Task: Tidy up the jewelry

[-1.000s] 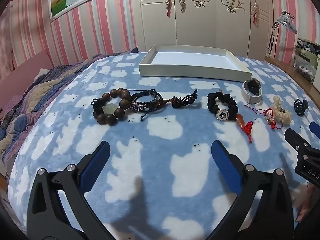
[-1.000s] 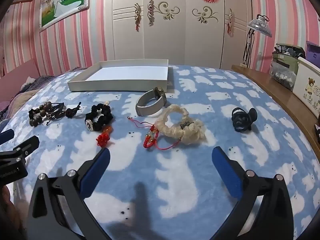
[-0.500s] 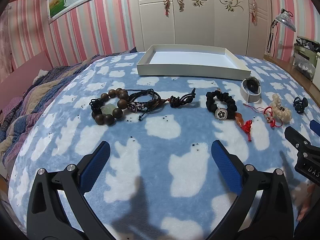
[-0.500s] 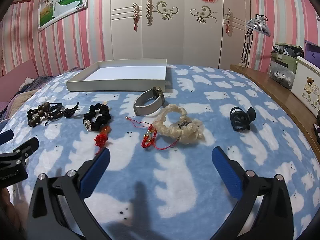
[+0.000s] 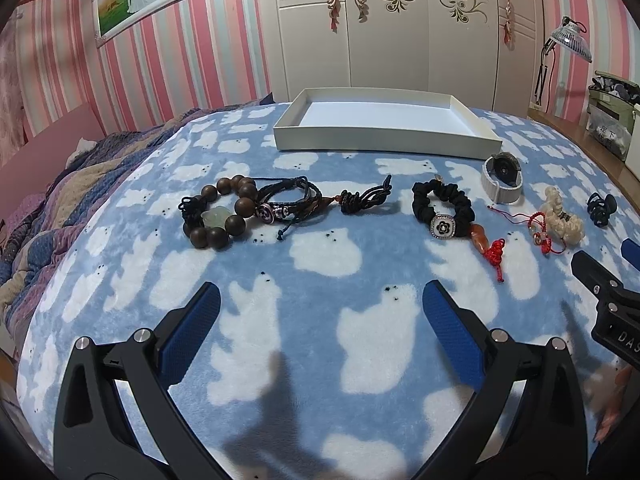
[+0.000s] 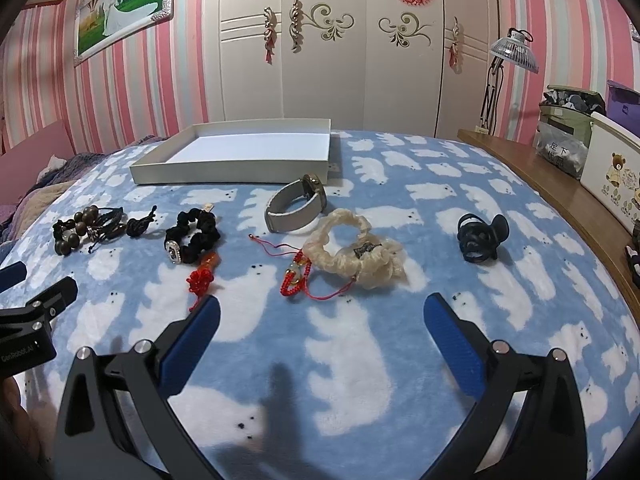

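nothing shifted | tongs (image 5: 320,300) (image 6: 320,304): 2, spread | scrunchies (image 6: 192,232): 2 | tray (image 6: 224,170): 1

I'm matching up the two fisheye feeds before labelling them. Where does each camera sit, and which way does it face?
Left wrist: on the left gripper, low over the blanket, facing the wooden bead bracelet and white tray; its open blue fingers show, the right gripper at the right edge.
Right wrist: on the right gripper, facing the cream scrunchie and watch; its open fingers show.
Shared: tray, black scrunchie, wardrobe.
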Demonstrator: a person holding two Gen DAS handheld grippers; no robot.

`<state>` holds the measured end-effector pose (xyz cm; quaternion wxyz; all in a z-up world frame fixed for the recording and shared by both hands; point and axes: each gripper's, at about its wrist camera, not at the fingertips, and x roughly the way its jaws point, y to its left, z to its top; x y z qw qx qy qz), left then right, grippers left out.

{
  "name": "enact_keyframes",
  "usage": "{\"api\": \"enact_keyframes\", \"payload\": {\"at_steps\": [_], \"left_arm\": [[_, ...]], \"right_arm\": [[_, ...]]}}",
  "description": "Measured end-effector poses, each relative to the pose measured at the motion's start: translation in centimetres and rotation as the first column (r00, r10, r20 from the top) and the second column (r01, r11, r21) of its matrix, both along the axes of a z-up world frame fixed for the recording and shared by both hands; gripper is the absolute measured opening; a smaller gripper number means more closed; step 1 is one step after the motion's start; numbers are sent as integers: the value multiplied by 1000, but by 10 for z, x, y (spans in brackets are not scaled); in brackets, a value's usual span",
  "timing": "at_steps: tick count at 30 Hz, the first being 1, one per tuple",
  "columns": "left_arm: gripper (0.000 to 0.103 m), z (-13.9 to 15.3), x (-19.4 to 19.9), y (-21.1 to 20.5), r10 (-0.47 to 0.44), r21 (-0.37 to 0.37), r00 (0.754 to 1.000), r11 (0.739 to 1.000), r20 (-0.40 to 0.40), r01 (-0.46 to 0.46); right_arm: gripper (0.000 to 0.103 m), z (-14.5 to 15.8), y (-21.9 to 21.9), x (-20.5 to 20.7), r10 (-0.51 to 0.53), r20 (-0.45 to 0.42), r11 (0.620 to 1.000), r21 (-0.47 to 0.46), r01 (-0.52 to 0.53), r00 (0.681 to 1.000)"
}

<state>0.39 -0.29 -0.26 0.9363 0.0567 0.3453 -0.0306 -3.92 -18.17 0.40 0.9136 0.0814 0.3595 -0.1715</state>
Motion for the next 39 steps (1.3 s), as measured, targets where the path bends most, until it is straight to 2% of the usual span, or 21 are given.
{"api": "enact_keyframes", "payload": {"at_steps": [39], "left_arm": [[100,0,-1,0,2,2,1000,1000,-7,-2]], "right_arm": [[101,-2,-1,-1,-2,-10,1000,4,2,1000]]}}
